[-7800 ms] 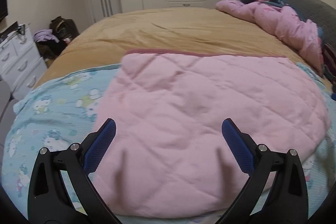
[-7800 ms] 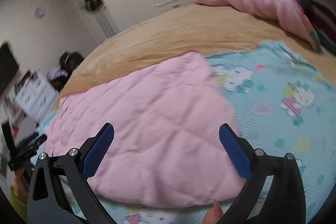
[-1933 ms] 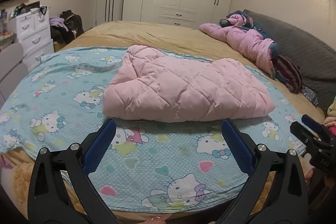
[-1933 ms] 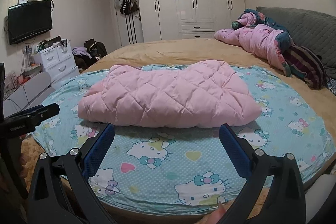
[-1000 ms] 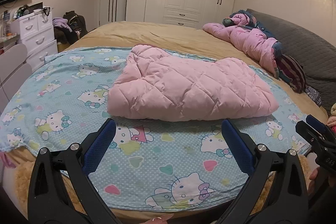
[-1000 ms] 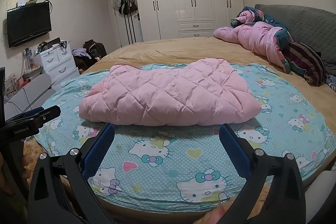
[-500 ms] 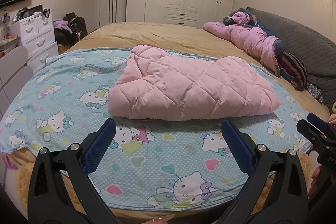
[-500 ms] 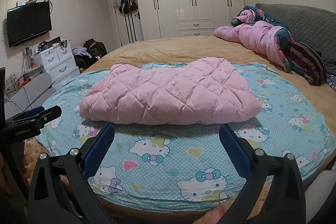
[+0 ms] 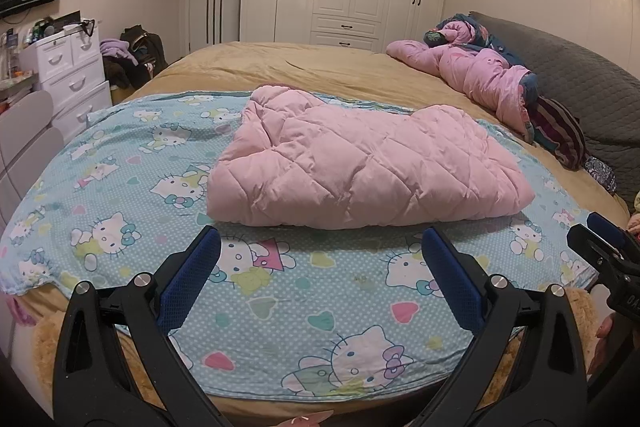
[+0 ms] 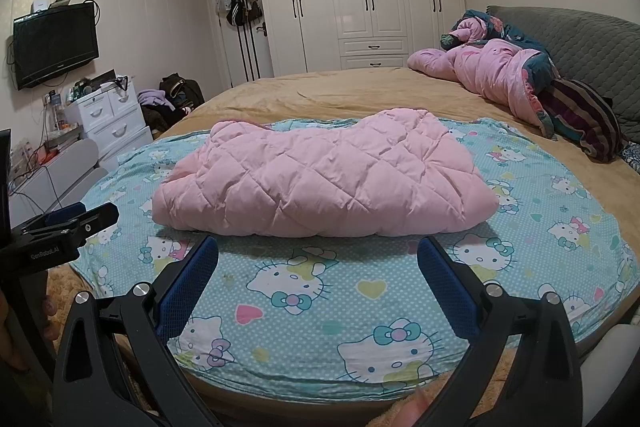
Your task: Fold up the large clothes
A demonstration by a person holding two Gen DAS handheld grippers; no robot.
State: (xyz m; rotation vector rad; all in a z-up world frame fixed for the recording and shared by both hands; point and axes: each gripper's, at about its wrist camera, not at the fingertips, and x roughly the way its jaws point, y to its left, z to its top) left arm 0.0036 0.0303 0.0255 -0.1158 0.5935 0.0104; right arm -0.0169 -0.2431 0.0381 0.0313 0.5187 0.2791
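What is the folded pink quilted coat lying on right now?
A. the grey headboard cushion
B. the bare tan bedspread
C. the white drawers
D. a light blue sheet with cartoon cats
D: the pink quilted coat rests as a folded bundle on the light blue cartoon-cat sheet, which is spread over the tan bedspread; neither hand-held gripper touches it.

We hold our left gripper (image 9: 318, 267) out in front, low and level. Its two blue pads (image 9: 188, 279) stand wide apart, with nothing between them. Our right gripper (image 10: 318, 265) sits the same way, pads far apart and holding nothing. The two grippers are side by side, well apart. A bit of our fingertip (image 10: 416, 413) shows under the right one.
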